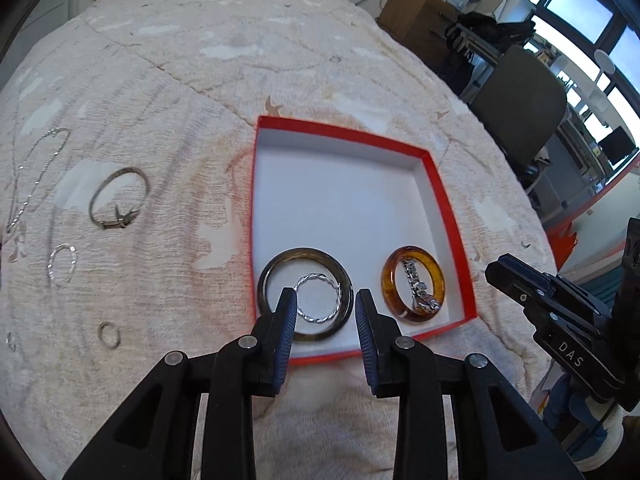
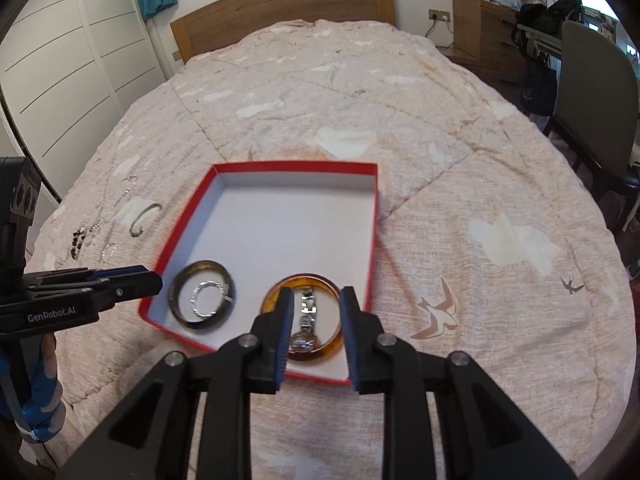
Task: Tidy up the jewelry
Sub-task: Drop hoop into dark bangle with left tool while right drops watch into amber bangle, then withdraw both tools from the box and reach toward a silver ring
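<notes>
Red card walls frame the shallow box (image 1: 448,216), white inside, which sits on a beige quilt (image 1: 180,80) in the left wrist view. In its near part lies a dark bangle (image 1: 267,276) with a twisted silver ring (image 1: 320,318) lying inside its loop, and beside it an amber bangle (image 1: 390,276) with a metal watch (image 1: 420,292) resting across its opening. The left gripper (image 1: 326,300) hangs over the dark bangle with its jaws apart and nothing between the blue pads. Out on the quilt to the left lie a thin silver bracelet (image 1: 116,200), a fine chain (image 1: 36,176), a small sparkling hoop (image 1: 62,262) and a plain small ring (image 1: 109,335), all well apart from the box. The right gripper (image 1: 520,284) shows at the right edge; whether its jaws are apart cannot be told from here. In the right wrist view, the right gripper (image 2: 314,304) is poised above the amber bangle (image 2: 280,286) and watch (image 2: 308,316), jaws spread and empty. The dark bangle (image 2: 178,276) and silver ring (image 2: 208,300) lie left of them in the box (image 2: 296,168). The left gripper (image 2: 152,276) reaches in from the left, its tips near the box's near-left wall. A wooden headboard (image 2: 280,4) stands beyond the quilt (image 2: 480,160).
</notes>
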